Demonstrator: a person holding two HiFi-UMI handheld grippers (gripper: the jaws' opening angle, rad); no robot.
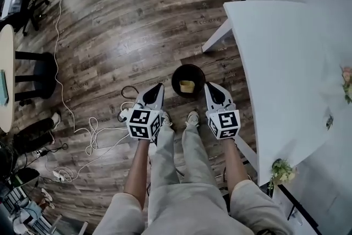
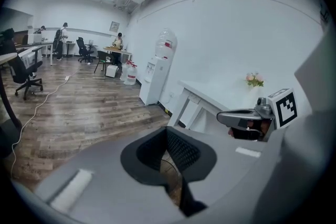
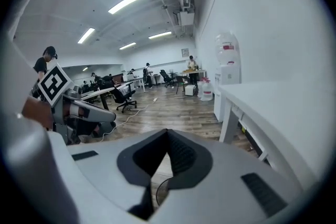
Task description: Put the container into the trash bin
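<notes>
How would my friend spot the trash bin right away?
Find the big white table, then look down at the wood floor beside it. The trash bin is round and black, the only thing with a yellow container inside.

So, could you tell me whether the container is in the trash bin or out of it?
In: the head view shows the yellowish container lying inside the round dark trash bin on the floor.
</notes>
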